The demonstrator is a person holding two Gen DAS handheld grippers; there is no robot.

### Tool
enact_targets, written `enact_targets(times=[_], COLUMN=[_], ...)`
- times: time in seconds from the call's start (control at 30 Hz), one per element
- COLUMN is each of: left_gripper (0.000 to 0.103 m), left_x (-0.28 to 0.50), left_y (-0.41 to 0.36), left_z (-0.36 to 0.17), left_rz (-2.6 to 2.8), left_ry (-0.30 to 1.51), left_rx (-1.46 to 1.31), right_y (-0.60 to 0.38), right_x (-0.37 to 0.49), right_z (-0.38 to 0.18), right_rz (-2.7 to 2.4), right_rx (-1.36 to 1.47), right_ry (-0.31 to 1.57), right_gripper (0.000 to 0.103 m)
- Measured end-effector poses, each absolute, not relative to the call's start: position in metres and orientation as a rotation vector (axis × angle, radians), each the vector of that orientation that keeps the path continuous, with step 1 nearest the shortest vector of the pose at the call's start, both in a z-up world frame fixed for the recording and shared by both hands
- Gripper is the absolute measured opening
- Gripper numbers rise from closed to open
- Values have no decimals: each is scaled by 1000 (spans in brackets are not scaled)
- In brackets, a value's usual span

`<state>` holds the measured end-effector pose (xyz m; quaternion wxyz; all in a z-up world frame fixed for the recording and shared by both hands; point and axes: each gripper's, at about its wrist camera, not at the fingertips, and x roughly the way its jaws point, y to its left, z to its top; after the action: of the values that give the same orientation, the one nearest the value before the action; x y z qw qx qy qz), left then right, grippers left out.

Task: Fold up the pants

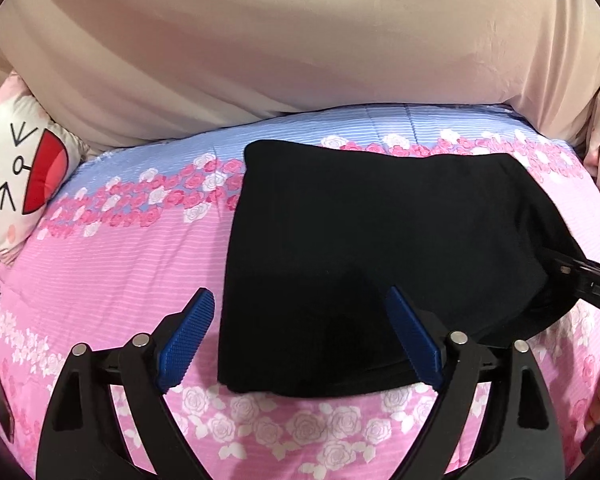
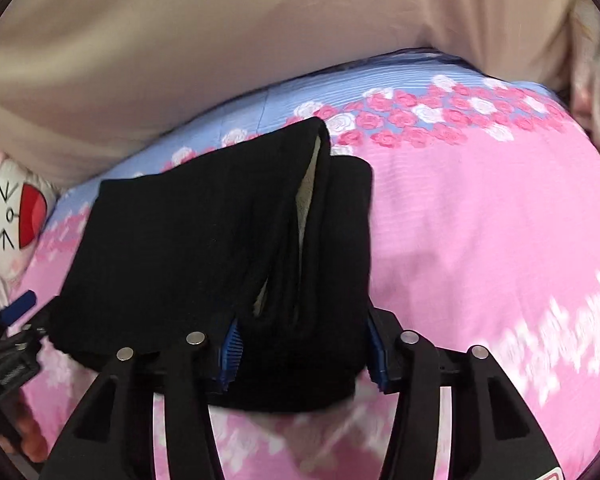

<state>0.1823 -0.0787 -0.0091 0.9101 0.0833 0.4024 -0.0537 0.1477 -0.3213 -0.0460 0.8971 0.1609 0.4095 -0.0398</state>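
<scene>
The pants (image 1: 364, 248) are soft, limp black knit, light, not slippery and not fragile; I'd expect them to sag and spill open if lifted by a single layer, so the best hold is on the thick stacked edge where all layers can be pinched together, or under the fold line. They lie on the pink and blue rose-print bedspread (image 1: 112, 248), roughly centre of the bed, already folded into a compact, roughly rectangular bundle, so the task looks close to done. In the right wrist view the near right end shows several stacked layers with a pale lining or inner fabric peeking out in a narrow gap, and that end looks bulged, not flat. The right gripper (image 2: 302, 344) has its blue pads either side of this thick end; the fabric fills the gap between them, so it reads as pinching the pants, though how firm the grip is cannot be told. The left gripper (image 1: 300, 336) hovers at the near left corner of the bundle with its fingers spread wide, one pad over the bedspread and one over the black cloth, holding nothing. A cartoon-face cushion (image 1: 16, 184) sits at the left edge of the bed, well apart from the pants, and beige fabric (image 1: 300, 48) hangs behind the bed.
</scene>
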Motion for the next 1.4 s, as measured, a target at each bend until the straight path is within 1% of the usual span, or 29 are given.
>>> enact_targets(times=[0.03, 0.07, 0.1, 0.17, 0.27, 0.6, 1.4], left_gripper=[97, 98, 98, 98, 98, 98, 98], left_x=[180, 177, 174, 168, 158, 124, 89], left_y=[-79, -79, -79, -81, -86, -86, -70], left_z=[-9, -8, -7, -4, 0, 6, 11], left_rz=[-104, -96, -94, -108, -114, -132, -126], left_ry=[825, 819, 818, 812, 804, 802, 790], left_rx=[175, 177, 176, 162, 150, 137, 129], right_y=[-319, -314, -310, -300, -281, -249, -234], right_x=[130, 120, 106, 94, 81, 71, 45], right_z=[-35, -27, -17, -7, 5, 6, 19], right_rz=[-130, -162, -200, -234, -251, -204, -200], right_rx=[310, 289, 258, 198, 120, 107, 113], right_ry=[798, 763, 719, 684, 657, 669, 647], right_gripper=[55, 60, 66, 72, 73, 73, 73])
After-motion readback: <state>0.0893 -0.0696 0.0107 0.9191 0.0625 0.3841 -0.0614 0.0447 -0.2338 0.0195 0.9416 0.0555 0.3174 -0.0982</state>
